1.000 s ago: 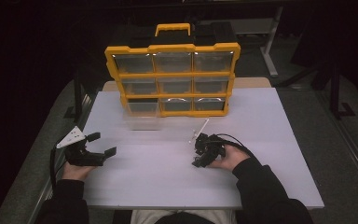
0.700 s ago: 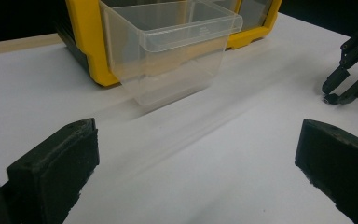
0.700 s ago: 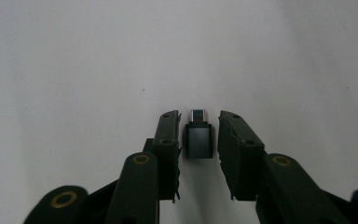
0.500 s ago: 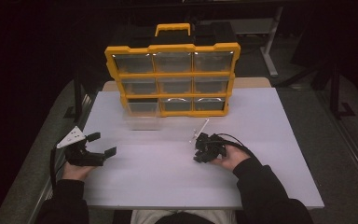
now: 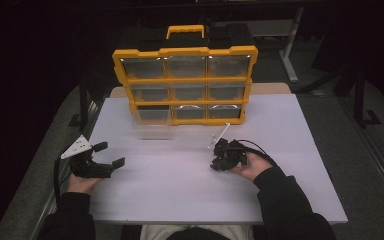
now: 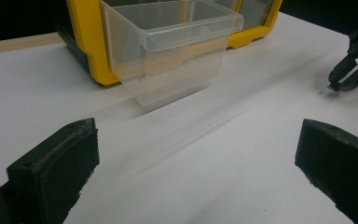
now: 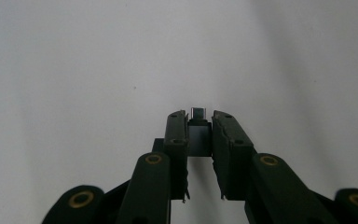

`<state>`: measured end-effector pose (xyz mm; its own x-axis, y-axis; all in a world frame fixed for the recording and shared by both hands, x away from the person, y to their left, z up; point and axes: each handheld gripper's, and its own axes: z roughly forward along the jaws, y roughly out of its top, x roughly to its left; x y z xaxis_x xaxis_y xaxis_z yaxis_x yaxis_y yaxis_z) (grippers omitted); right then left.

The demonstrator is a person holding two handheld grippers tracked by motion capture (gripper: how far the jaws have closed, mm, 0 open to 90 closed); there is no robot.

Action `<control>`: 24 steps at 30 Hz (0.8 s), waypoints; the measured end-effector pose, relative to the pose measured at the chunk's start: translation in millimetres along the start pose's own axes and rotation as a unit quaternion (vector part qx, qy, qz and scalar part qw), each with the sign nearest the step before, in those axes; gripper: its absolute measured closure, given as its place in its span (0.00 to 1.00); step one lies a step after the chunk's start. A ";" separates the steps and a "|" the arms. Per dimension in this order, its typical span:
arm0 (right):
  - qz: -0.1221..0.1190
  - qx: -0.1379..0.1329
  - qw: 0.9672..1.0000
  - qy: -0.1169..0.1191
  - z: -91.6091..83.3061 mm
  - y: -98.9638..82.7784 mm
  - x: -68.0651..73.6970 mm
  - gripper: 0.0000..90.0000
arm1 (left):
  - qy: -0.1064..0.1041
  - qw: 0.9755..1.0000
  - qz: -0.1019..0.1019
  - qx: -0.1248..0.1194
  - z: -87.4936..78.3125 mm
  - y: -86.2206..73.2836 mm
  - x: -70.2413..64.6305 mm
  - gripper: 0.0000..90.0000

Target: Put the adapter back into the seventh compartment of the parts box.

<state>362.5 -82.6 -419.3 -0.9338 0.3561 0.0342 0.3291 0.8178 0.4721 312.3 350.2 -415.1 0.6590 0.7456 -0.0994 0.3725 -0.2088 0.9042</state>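
Dark room all around, with a white table (image 5: pixel 180 200) lit up in the middle. At the far side stands a yellow organizer (image 5: pixel 185 85), upright, carry handle on top, with a three-by-three grid of clear drawers; what's inside them is too hard to make out from here. One clear bin (image 6: pixel 172 46) is out of the case and sits on the table just in front of its lower-left corner, and it looks empty in the left gripper view.

The person's forearms come in from the near edge. The left gripper (image 5: pixel 103 161) rests low at the left edge of the table, held level, with its jaws spread wide and nothing between them, aimed roughly toward the bin.

The right gripper (image 5: pixel 216 162) is right of centre, tipped down so its tips sit right at the tabletop. Its jaws have just been closing and are now pinched on a small plug-like part (image 7: pixel 198 130), dark body with a metal tip. The part sits between the pads at the very end of the jaws, its long axis running along them, metal end pointing out past the tips toward the table.
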 end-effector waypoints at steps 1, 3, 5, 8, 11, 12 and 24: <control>0.001 -0.004 1.000 -0.001 -2.0 0.0 -0.5 0.83 | 0.000 1.000 0.000 0.000 0.1 0.0 0.0 0.00; 0.002 -0.009 1.000 -0.001 -6.1 0.0 -1.6 0.83 | 0.000 1.000 0.000 0.001 0.0 0.0 0.1 0.00; 0.000 -0.019 1.000 -0.002 -11.8 0.2 -2.7 0.83 | 0.000 1.000 0.000 0.001 0.1 0.0 0.1 0.00; 0.000 -0.023 1.000 -0.004 -16.9 1.6 -3.2 0.84 | 0.000 1.000 0.000 0.000 0.0 0.0 0.1 0.00; -0.003 -0.025 1.000 -0.007 -21.7 4.1 -4.0 0.84 | 0.000 1.000 -0.001 0.000 0.1 -0.1 -0.1 0.00; -0.003 -0.027 1.000 -0.008 -23.2 4.9 -4.2 0.84 | 0.000 1.000 0.000 0.000 0.1 0.0 -0.1 0.00; -0.008 -0.035 0.999 -0.010 -36.7 18.2 -8.0 0.84 | 0.000 1.000 -0.001 -0.001 0.0 -0.1 0.1 0.00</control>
<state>370.9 -87.2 -378.6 -0.9357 0.3527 0.0092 0.3032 0.7904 0.5323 312.3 350.3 -415.1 0.6589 0.7455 -0.1006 0.3725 -0.2072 0.9046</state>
